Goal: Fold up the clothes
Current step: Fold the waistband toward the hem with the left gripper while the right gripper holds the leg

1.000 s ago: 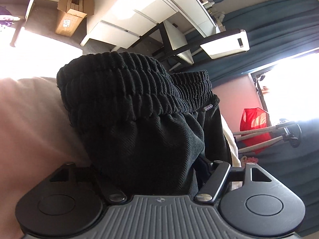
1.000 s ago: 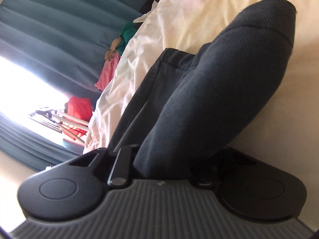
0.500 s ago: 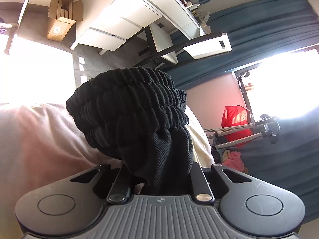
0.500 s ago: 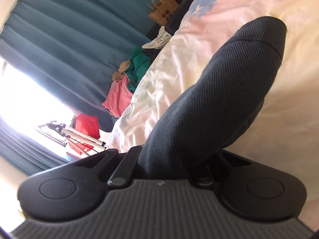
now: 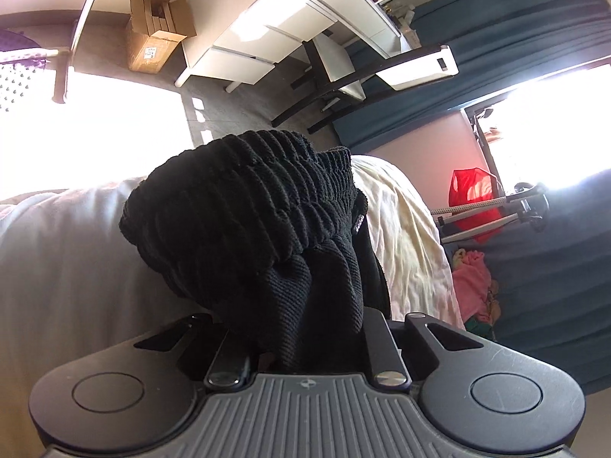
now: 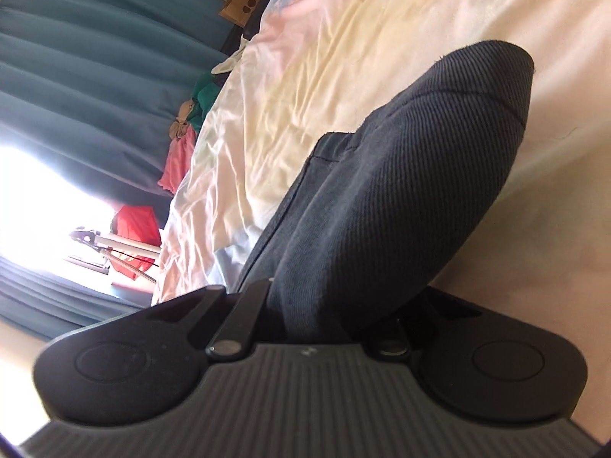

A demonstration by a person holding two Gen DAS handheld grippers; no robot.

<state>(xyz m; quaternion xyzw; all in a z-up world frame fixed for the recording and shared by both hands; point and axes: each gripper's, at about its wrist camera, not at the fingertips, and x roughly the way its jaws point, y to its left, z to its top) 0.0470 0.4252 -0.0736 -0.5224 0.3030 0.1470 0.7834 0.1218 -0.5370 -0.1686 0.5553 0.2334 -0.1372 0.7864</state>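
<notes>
Both tools are closed on the same dark garment, which lies on the bed. The left tool (image 5: 305,347) pinches the black trousers (image 5: 248,221) just below the ribbed elastic waistband (image 5: 244,187), and the cloth bunches up between its jaws. The right tool (image 6: 324,316) clamps the hem of a trouser leg (image 6: 412,175); a second hem shows just beside it, towards the wrinkled bed sheet (image 6: 324,57).

I judge that the step in hand is to carry one end of the trousers over the other for a fold. To do it well, both hands should travel together at the same height, so that the cloth stays stretched between them and does not twist. The grip should be kept firm until the edges lie aligned near the middle of the bed, away from its side edge where the sheet hangs down.

Compared with one second ago, the left jaws have closed much further on the waistband, which then spread wide across the view. The right jaws have also tightened a little, and more of the sheet and the curtain (image 6: 76,76) shows now.
</notes>
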